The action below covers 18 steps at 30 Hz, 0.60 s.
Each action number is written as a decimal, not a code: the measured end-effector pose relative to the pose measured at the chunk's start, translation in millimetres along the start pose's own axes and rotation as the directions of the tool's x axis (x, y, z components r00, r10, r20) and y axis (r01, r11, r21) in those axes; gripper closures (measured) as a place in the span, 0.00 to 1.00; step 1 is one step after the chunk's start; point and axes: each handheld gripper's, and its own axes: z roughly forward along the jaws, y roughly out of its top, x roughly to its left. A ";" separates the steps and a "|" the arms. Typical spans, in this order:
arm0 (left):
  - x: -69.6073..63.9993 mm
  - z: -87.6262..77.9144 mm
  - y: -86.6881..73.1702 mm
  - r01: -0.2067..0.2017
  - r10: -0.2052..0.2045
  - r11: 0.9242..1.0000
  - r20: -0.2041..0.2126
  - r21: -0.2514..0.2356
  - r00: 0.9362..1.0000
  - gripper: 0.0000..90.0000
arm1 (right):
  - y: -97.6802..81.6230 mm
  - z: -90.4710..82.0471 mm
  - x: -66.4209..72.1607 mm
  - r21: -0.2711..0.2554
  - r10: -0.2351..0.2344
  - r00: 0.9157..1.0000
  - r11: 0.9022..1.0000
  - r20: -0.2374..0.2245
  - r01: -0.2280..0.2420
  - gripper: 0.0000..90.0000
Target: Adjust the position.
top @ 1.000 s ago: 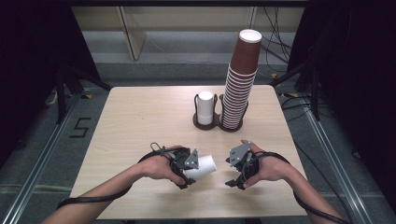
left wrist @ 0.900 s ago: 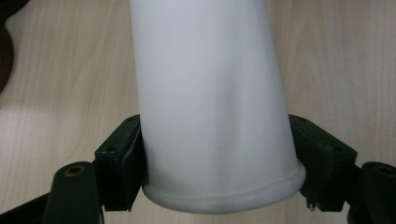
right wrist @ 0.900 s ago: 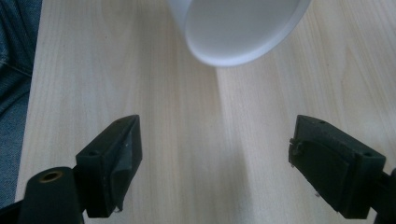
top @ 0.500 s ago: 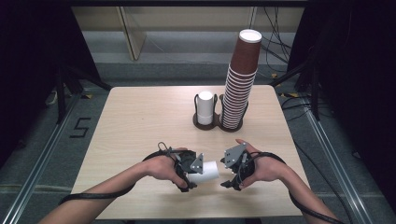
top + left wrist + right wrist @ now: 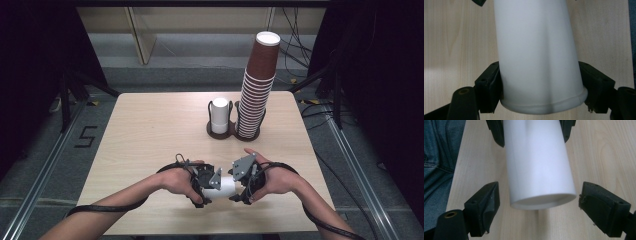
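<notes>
White cup held sideways between the two grippers, low over the near edge of the table.

The left gripper has its jaws clamped on the rimmed end of the white cup, pads pressing both sides. The cup's long axis runs level, straight from left gripper to right gripper, with the far end poking between the right jaws. Those jaws stand apart with a gap on each side (no contact visible in the right gripper view), so the right hand is lined up on the axis but not gripping. Light wood table, bare apart from a tall stack of brown cups and a second white cup in a dark holder near the far edge. Dark room, grey floor, cables behind.
</notes>
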 end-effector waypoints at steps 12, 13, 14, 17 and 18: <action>-1.1 0.0 4.7 -0.019 0.019 1.000 -0.001 -0.015 1.000 0.29 | 6.8 6.8 0.1 0.003 -0.018 1.000 1.000 -0.022 0.018 0.21; -1.3 0.0 5.0 -0.023 0.023 1.000 0.003 -0.014 1.000 0.29 | 6.4 8.2 0.6 0.004 -0.008 0.999 1.000 -0.033 0.008 0.22; -0.5 -0.1 5.6 -0.038 0.038 0.999 0.004 -0.015 0.999 0.29 | 6.2 7.7 3.1 0.014 0.025 0.999 1.000 -0.034 -0.025 0.23; -0.1 -1.5 6.3 -0.036 0.036 0.999 0.000 -0.027 0.999 0.30 | 5.8 6.8 6.6 0.045 0.077 0.997 0.996 -0.029 -0.075 0.26; 0.1 -1.6 6.5 -0.040 0.040 0.999 0.001 -0.023 0.999 0.30 | 5.5 7.3 6.5 0.049 0.073 0.997 0.996 -0.017 -0.072 0.27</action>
